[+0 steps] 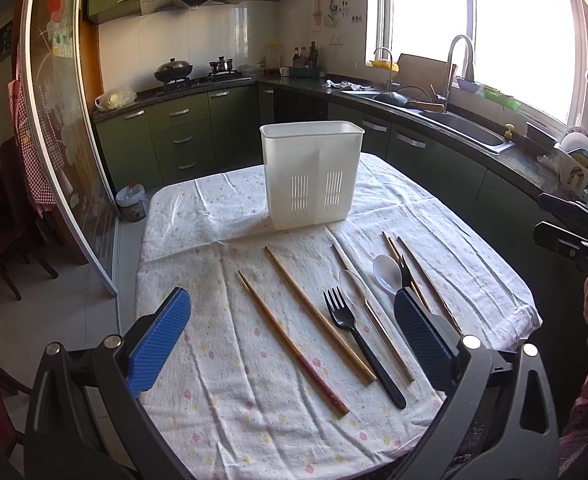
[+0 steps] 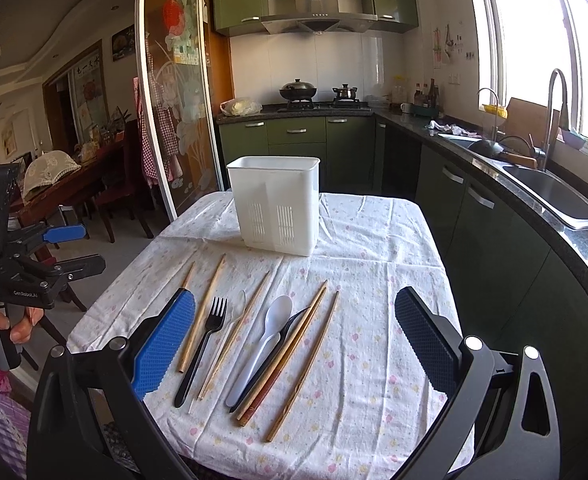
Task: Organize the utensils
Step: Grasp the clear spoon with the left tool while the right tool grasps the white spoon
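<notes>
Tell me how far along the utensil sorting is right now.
Nothing looks done yet: no handles show above the white utensil holder. Nothing is in hand either; the left hand-held gripper and right hand-held gripper both hover open. Everything is left: the chopsticks, two black forks, white spoon and clear spoon lie on the tablecloth.

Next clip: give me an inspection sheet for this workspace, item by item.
Surface: table under a floral cloth, wrinkled.
Job's things: white holder upright at the far end, nothing seen inside; chopsticks, black fork, white spoon, clear spoon and a second black fork lying loose on the cloth.
Clutter: nothing seen on the table.
Grippers: left tool and right tool open, above the near edge, holding nothing.
Cables: nothing seen.
Surroundings: kitchen counter, sink, stove.
</notes>
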